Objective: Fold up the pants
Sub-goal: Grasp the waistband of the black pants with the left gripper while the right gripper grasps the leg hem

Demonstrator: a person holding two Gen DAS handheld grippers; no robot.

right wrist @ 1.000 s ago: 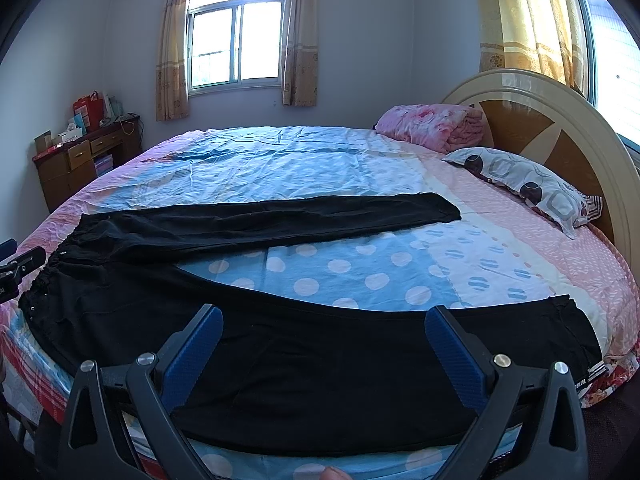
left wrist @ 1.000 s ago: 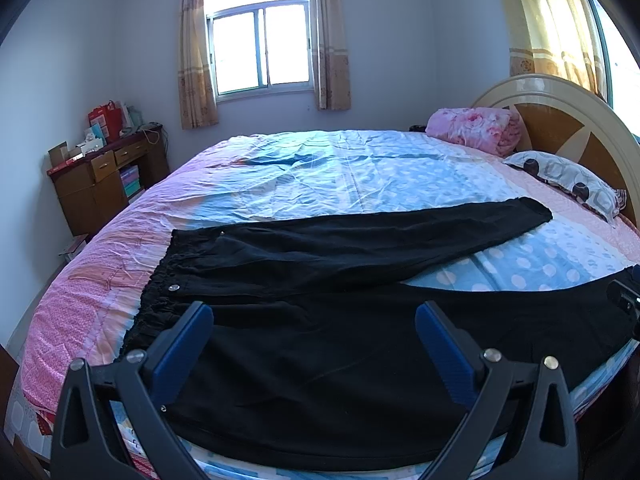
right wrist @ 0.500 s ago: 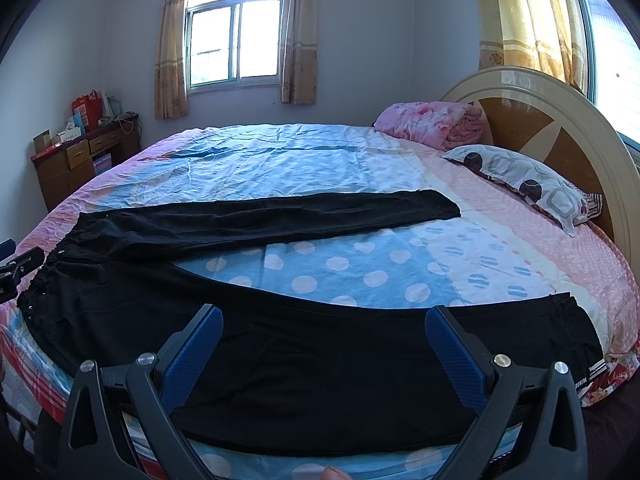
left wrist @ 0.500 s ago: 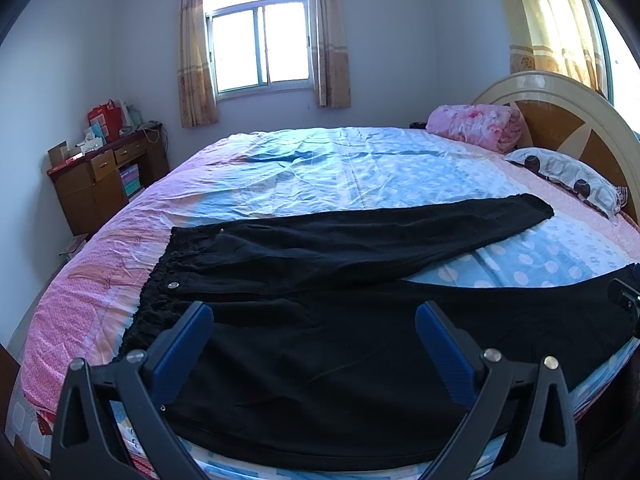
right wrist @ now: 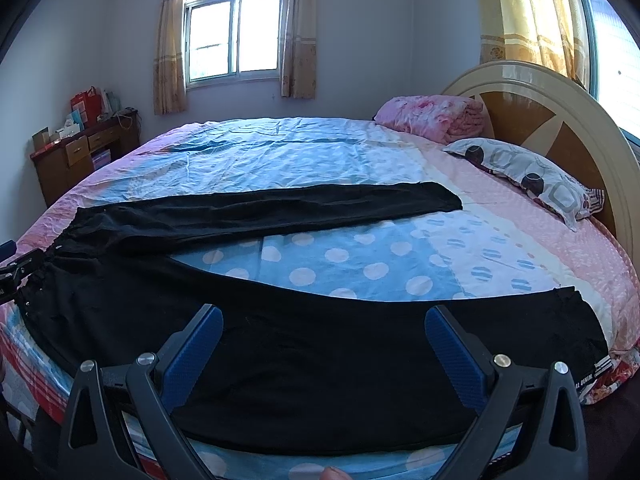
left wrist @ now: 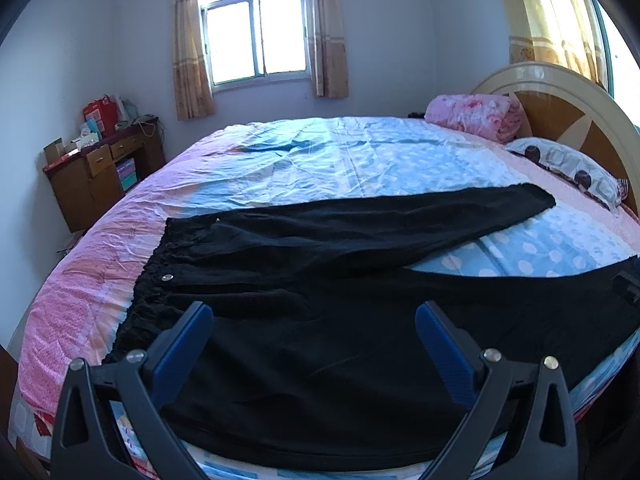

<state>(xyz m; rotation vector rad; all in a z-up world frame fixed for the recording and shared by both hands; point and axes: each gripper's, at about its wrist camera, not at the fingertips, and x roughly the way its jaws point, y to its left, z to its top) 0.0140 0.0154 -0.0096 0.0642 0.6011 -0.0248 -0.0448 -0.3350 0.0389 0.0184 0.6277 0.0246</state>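
Pants (left wrist: 320,320), black, spread flat on bed (left wrist: 340,160) near its front edge, unfolded. Waistband (left wrist: 156,284) toward left side of bed, gathered, with small metal button (left wrist: 167,277) visible. Legs splayed in a V: far leg (right wrist: 320,204) running toward pillow end, near leg (right wrist: 400,340) lying along front edge of mattress, hem (right wrist: 580,332) close to right corner, small white label (right wrist: 600,368) at that hem. Wedge of polka-dot blue sheet (right wrist: 340,264) exposed between the two legs.

Left gripper (left wrist: 314,316) released, blue pads (left wrist: 182,344) spread wide, hovering above seat and waist area of pants; contact with fabric not evident. Right gripper (right wrist: 324,320) likewise released, pads (right wrist: 456,352) wide apart, positioned over mid-section of near leg, nothing clamped. Part of left gripper body seen at left edge of right wrist view, beside waistband. Fingertip just visible at bottom edge of right wrist view.

Surroundings: pink floral folded blanket (left wrist: 472,116) and patterned pillow (right wrist: 532,180) at rounded headboard (right wrist: 560,112); wooden desk (left wrist: 100,172) with clutter against left wall; curtained window (left wrist: 258,36) on far wall.
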